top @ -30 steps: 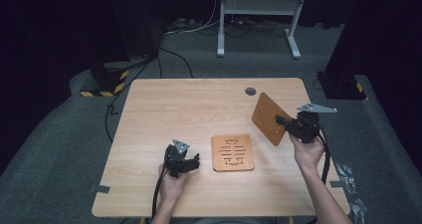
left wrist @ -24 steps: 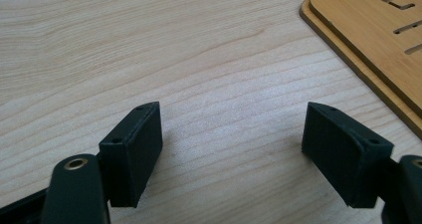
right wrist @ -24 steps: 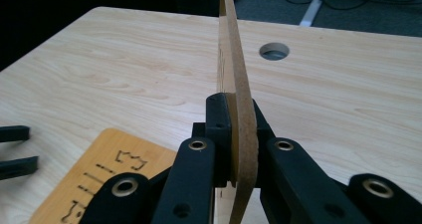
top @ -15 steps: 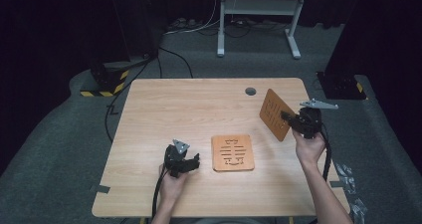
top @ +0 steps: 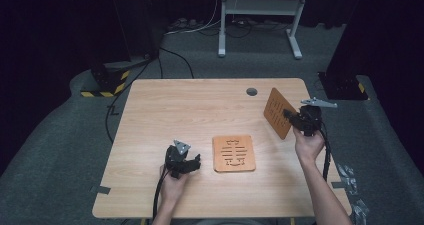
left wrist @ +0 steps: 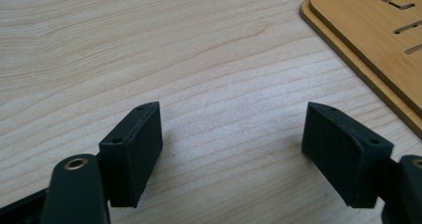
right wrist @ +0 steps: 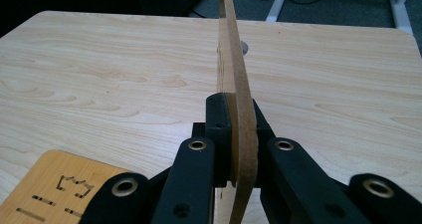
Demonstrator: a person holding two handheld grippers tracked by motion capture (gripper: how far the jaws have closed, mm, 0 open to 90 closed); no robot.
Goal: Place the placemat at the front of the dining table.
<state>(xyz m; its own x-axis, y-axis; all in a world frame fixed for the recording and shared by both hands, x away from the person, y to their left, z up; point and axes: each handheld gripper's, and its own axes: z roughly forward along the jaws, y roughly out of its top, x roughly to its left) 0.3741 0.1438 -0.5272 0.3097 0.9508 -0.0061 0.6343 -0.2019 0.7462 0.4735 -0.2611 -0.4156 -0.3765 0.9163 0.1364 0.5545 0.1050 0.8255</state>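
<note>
One light wooden table (top: 200, 110) | grey carpet (top: 65, 150) | dark room

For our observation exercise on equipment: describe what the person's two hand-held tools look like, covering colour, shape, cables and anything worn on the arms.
Both are black. The left tool has two blocky rectangular pads on round-ended links with brass-coloured rivets, as has the right tool. Each carries a grey three-cornered plate and trails a black cable. The forearms show no sleeves.

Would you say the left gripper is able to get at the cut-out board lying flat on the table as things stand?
Probably yes: the left gripper is open and empty, beside the flat board, with bare table between.
</note>
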